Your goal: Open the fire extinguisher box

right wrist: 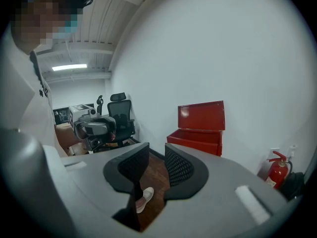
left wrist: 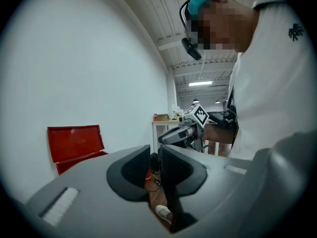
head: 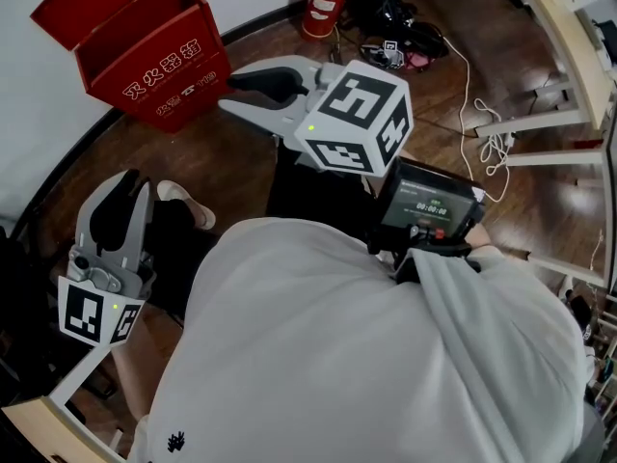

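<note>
The red fire extinguisher box (head: 154,56) stands on the wooden floor against the white wall, its lid raised and its inside showing; it also appears as the box (left wrist: 74,148) and the box (right wrist: 200,128) in the two gripper views. My right gripper (head: 236,83) hangs in the air just right of the box, apart from it, jaws drawn together with only a narrow slit and nothing between them (right wrist: 157,155). My left gripper (head: 125,177) is held low at the left, well short of the box, jaws likewise nearly touching and empty (left wrist: 154,157).
A red fire extinguisher (head: 328,3) stands by the wall right of the box, beside a black bag (head: 386,17) and cables. A white cord (head: 482,114) trails across the floor. White table legs (head: 540,119) run along the right. An office chair (right wrist: 121,115) stands behind.
</note>
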`<state>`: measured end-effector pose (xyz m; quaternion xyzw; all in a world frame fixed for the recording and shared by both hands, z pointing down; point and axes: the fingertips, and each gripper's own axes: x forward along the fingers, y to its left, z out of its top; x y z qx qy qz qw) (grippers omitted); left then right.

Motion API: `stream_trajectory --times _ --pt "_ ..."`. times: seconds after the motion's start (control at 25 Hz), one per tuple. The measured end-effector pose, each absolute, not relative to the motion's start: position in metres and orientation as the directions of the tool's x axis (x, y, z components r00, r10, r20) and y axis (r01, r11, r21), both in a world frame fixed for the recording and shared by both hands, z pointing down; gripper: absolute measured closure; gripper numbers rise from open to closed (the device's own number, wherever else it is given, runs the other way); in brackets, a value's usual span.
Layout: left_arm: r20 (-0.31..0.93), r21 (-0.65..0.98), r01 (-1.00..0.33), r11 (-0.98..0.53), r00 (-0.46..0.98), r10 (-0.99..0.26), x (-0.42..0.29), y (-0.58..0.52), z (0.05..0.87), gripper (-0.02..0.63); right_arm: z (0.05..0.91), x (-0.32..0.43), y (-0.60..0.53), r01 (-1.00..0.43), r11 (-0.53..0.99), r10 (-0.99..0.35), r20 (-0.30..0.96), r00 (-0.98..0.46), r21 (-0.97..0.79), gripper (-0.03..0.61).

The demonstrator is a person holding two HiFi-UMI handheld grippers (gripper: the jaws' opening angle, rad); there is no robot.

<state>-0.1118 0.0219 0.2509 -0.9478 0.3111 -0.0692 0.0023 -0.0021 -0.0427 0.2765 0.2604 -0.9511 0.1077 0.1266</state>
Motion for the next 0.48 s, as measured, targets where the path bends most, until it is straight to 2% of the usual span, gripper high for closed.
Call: stream_trajectory --times 0.48 --pt "0.14 -0.028 -0.597 -0.802 0.792 -0.594 -0.1157 0.0202 0.2589 0.548 0.2743 -0.0076 -0.0384 -0.511 0.848 -0.459 0.287 -0.841 -0.14 0.491"
